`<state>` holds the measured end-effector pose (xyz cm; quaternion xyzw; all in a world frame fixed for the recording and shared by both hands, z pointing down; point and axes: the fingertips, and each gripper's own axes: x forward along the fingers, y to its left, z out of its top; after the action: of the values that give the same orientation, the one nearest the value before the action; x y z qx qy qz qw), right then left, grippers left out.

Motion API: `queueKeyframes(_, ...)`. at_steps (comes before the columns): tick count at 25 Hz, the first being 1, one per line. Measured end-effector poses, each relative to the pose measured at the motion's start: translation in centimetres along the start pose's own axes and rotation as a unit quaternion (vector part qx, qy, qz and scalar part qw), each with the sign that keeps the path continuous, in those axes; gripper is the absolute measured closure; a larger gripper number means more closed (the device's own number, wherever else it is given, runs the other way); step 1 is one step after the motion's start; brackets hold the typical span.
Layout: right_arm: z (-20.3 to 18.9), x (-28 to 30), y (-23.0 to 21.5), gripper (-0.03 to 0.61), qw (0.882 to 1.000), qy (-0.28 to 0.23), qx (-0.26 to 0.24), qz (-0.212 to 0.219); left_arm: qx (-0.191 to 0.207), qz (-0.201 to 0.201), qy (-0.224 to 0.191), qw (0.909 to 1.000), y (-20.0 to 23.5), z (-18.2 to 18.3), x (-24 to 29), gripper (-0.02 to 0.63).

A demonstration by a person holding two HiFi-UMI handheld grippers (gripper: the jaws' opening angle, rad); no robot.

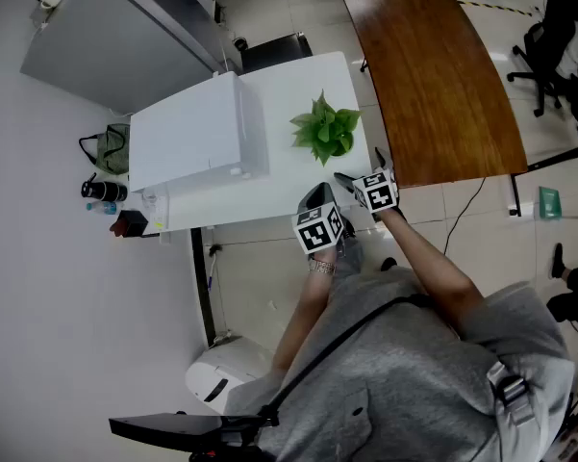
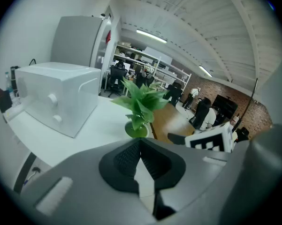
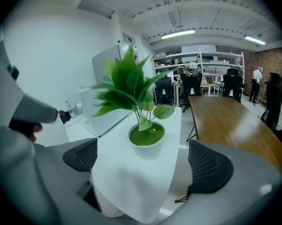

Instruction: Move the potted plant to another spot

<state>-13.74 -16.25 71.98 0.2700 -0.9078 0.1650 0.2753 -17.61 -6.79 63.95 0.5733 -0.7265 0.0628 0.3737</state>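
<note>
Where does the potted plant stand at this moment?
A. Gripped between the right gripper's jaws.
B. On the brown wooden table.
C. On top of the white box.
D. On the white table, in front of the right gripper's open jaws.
D: the potted plant stands on the white table, ahead of the right gripper, whose jaws are wide apart and touch nothing.

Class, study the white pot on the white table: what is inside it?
Inside the white pot, a flat green filling reaches nearly to the rim, and leafy stems rise from it. Anything beneath that filling is hidden.
</note>
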Motion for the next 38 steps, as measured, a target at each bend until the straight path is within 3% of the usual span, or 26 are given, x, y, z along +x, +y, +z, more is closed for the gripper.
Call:
queueKeyframes(6,-0.1,8.2,-0.8,-0.008,0.998,0.056,-0.025,-0.030,-0.029,0.015,-0.007,0.9994,6.1,5.2,2.3,0.600)
queueKeyframes(11,-1.3,11.7,-2.0,-0.008,0.993,0.105,-0.018,-0.041,-0.043,0.016,0.017,0.9988,7.7,5.3,4.1,0.600)
queueKeyframes(16,-2.1,13.7,-1.7,-0.006,0.990,0.139,-0.025,-0.017,-0.054,0.026,0.017,0.9980,8.6,6.2,5.3,0.600)
queueKeyframes(25,-1.0,13.3,-2.3,0.020,0.992,0.113,-0.051,0.008,-0.053,0.030,0.015,0.9980,7.9,8.1,7.0,0.600)
queueKeyframes(28,0.1,12.4,-5.7,0.021,0.995,0.090,-0.035,-0.022,-0.044,0.019,0.021,0.9986,6.8,8.2,8.5,0.600)
queueKeyframes(31,-0.8,10.2,-11.7,0.021,0.994,0.085,0.003,-0.075,-0.028,-0.003,0.030,0.9991,4.5,7.9,10.3,0.600)
queueKeyframes(38,-7.1,1.4,-26.0,0.020,0.971,0.109,0.106,-0.185,0.024,-0.052,0.056,0.9968,-2.6,8.0,13.9,0.600)
